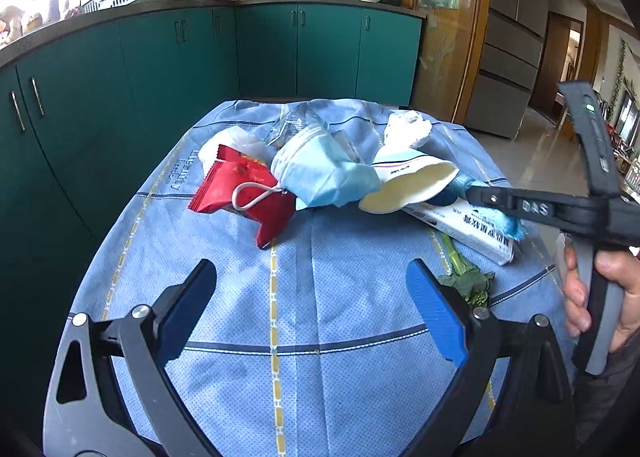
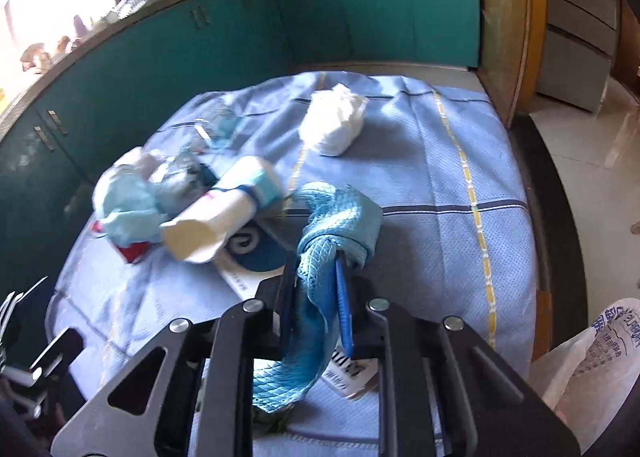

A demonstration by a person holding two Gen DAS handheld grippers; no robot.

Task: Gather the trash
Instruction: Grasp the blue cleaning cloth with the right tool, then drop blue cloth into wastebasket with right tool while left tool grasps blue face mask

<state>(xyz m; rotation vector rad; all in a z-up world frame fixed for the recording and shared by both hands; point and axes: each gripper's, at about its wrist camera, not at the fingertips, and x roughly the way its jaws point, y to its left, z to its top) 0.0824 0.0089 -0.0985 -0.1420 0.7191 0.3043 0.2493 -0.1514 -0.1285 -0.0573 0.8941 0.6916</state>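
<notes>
Left gripper [image 1: 310, 309]: fingers spread wide, nothing between them, hovering over bare cloth at the 6 o'clock edge of the left view
Right gripper [image 2: 318, 297]: fingers pressed together on a blue rag [image 2: 340, 217]; in the left view it enters from 3 o'clock, with the person's hand [image 1: 600, 293] on its handle
Rag: diamond-textured, its upper part folded over above the fingertips, its tail hanging down past the jaws toward 6 o'clock in the right view; the left view shows its frayed end [image 1: 500, 217] just under the gripper tip
Table [image 1: 280, 337]: covered by a light blue cloth with yellow and dark lines
Trash pile: sits past the left gripper, toward 12 o'clock in the left view
Red wrapper [image 1: 236, 193]: at 10 o'clock of the pile, a white loop lying on it
Mask [image 1: 320, 173]: light blue, crumpled, touching the wrapper's right side
Cup [image 1: 412, 185]: paper, on its side, mouth facing the camera, right of the mask
Box [image 1: 468, 233]: flat, white with printed text, under the cup and rag
Tissue wad [image 2: 334, 121]: white, at 12 o'clock of the rag in the right view, apart from the pile
Greens [image 1: 466, 277]: leafy stalk just beside the left gripper's right finger
Bag [image 2: 592, 353]: white plastic with blue print, at 4 o'clock in the right view
Cabinets [image 1: 160, 69]: teal, behind the table
</notes>
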